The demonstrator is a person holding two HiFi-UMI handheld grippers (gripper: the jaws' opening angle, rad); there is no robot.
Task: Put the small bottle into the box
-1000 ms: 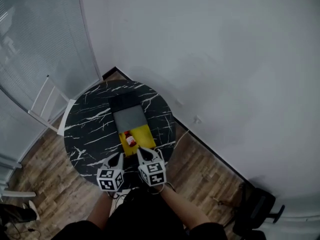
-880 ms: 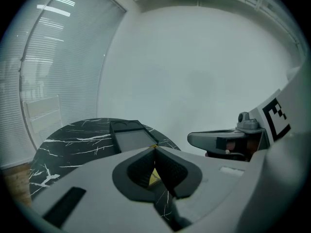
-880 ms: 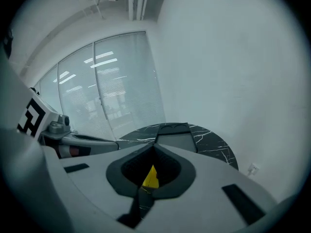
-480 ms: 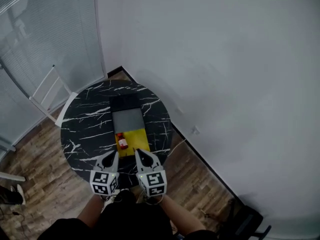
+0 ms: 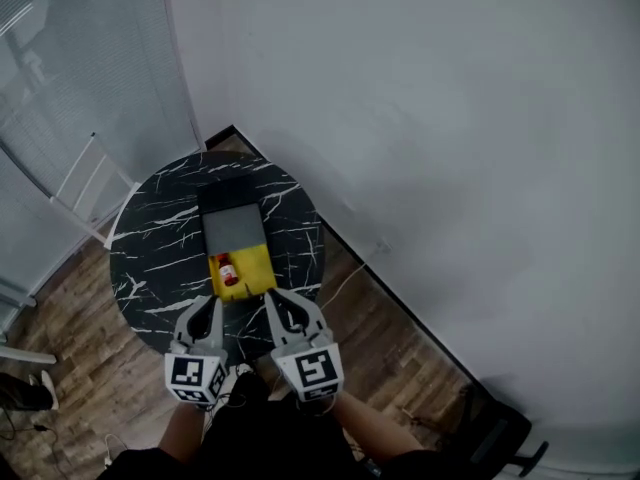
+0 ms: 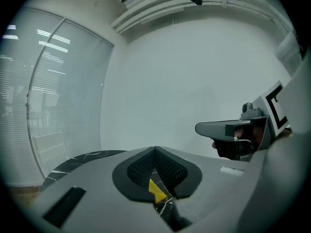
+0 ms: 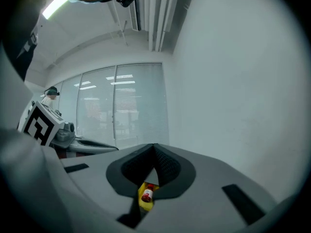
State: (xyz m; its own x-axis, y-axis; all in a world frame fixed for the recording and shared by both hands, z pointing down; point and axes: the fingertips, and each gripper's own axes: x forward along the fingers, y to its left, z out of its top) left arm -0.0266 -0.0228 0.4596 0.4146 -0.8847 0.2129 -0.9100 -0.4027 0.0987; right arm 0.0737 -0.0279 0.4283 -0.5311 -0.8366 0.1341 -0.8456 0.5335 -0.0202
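A small red bottle (image 5: 227, 271) with a white label lies on a yellow panel (image 5: 247, 265) on a round black marble table (image 5: 150, 258). Just beyond the panel is an open box with a grey inside (image 5: 233, 230) and a black lid part (image 5: 226, 193) behind it. My left gripper (image 5: 205, 305) and right gripper (image 5: 285, 303) are both shut and empty. They hover over the table's near edge, short of the panel. Through the shut jaws of the right gripper (image 7: 154, 145) I see the bottle (image 7: 147, 193). The left gripper (image 6: 155, 149) shows only a yellow sliver.
A white folding frame (image 5: 88, 183) leans by the glass wall with blinds at the left. A white wall runs close behind and to the right of the table. A cable (image 5: 345, 286) trails over the wooden floor, and a black chair base (image 5: 500, 438) stands at the lower right.
The head view has swung, so the table and box now sit further left in the frame. Both grippers stay shut near the table's near edge. The bottle has not moved on the yellow panel.
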